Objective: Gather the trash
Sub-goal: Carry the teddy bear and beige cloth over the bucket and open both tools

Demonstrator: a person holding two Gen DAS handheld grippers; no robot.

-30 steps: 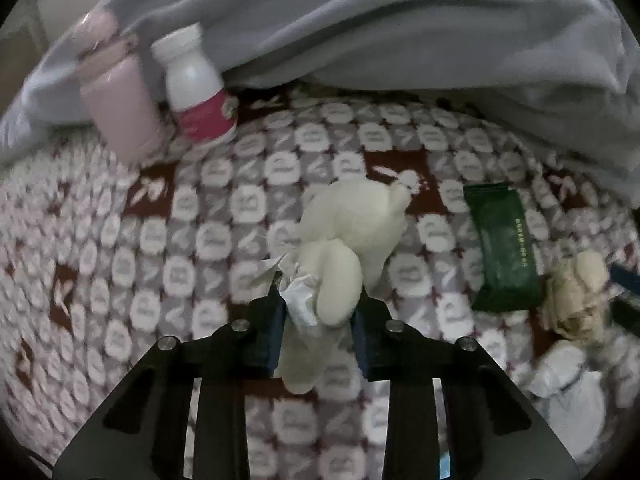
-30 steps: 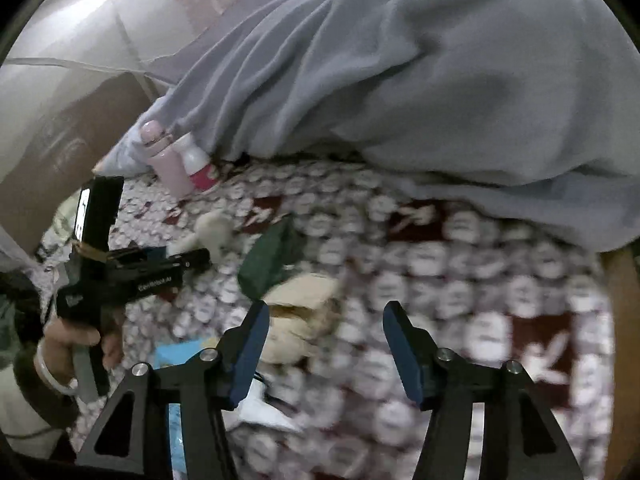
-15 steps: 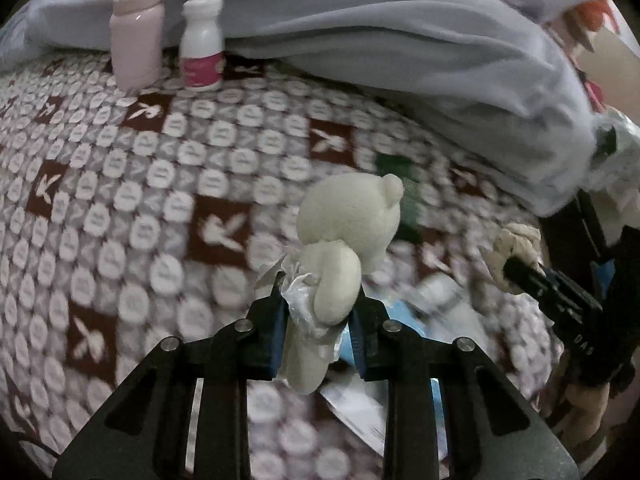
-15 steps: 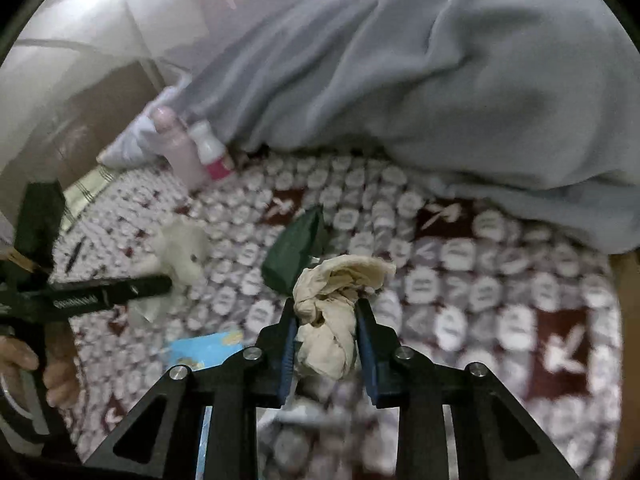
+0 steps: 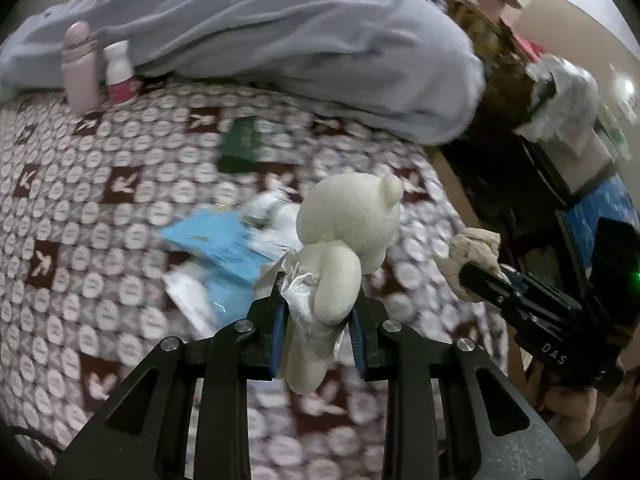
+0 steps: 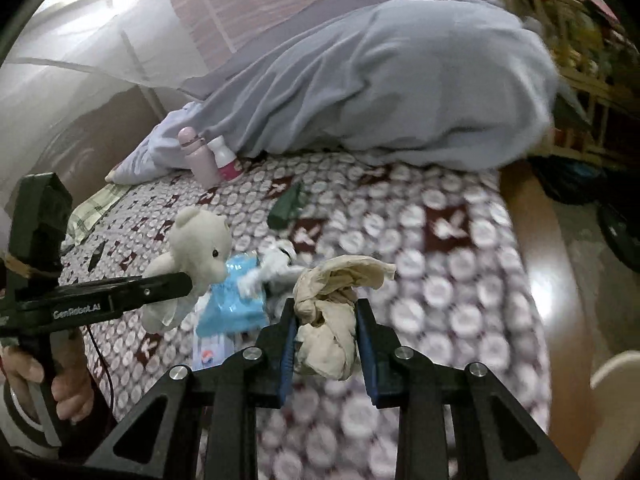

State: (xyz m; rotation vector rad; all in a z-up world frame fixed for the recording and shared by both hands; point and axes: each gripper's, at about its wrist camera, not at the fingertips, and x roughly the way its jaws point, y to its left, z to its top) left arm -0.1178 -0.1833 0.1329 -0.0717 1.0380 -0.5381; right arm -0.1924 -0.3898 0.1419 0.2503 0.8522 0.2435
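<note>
My left gripper is shut on a cream plush bear and some clear plastic film, held above the patterned bed cover. The bear also shows in the right wrist view. My right gripper is shut on a crumpled beige tissue, also lifted; the tissue shows in the left wrist view. On the cover lie a blue packet, white crumpled wrappers and a dark green packet.
A pink bottle and a white bottle with a pink label stand by the grey blanket. The bed's wooden edge runs on the right, with cluttered shelves beyond.
Both grippers have lifted and swung right with their loads. The right gripper, open a second ago, has shut on the beige tissue.
</note>
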